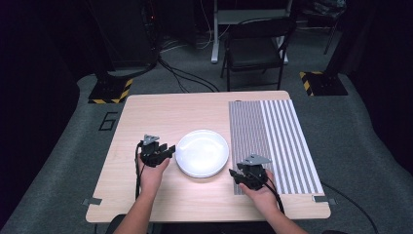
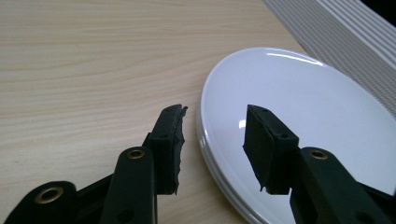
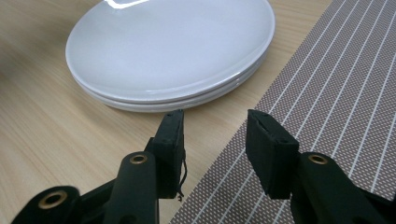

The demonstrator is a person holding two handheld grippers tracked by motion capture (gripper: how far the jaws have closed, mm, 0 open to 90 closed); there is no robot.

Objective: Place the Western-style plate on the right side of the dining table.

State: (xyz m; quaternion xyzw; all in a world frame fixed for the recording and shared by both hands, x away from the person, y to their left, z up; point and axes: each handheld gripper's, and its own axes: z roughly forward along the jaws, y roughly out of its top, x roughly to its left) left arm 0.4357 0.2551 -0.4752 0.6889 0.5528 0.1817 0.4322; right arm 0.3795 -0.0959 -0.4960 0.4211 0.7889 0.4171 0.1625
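Observation:
A stack of white plates rests in the middle of the wooden table. My left gripper sits at the stack's left edge, open. In the left gripper view its fingertips straddle the plates' rim, one jaw over bare wood and the other over the top plate; the left gripper holds nothing. My right gripper is open near the front right of the stack. Its jaws hang over the left edge of a striped placemat, a short way from the plates; the right gripper is empty.
The grey-and-white striped placemat covers the table's right part. Beyond the table stand a dark folding chair and two floor bases with yellow-black stripes. Cables run across the floor.

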